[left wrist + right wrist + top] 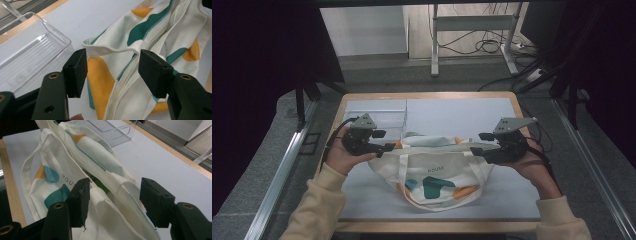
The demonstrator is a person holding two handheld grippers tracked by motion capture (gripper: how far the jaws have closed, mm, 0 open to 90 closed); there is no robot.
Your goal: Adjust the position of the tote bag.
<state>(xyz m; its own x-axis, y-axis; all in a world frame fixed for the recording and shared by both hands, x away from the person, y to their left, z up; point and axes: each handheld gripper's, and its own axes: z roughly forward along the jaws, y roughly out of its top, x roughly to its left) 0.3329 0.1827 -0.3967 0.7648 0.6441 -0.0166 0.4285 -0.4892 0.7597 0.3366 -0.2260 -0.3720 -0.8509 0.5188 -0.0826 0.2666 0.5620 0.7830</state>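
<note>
1. While one cloth bag [437,172] lies at the middle of the tabletop [512,195], one clear plastic tray [377,117] sits empty near the far left corner, just behind the bag.
2. Two tools work at the bag: the left tool [384,141] at its left top corner, the right tool [477,142] at its right top corner.
3. Each tool's jaws stand spread, with bag cloth between them; in the gripper views the pads do not press on it.
4. On the bag's cream front, small grey letters read "HOUSE" [435,170], above teal and orange shapes.
5. Two cream handles hang down the bag's front.
6. Along the tabletop runs a wooden edge, with bare white surface ahead of the bag, to its right, and in a strip toward the person.
</note>
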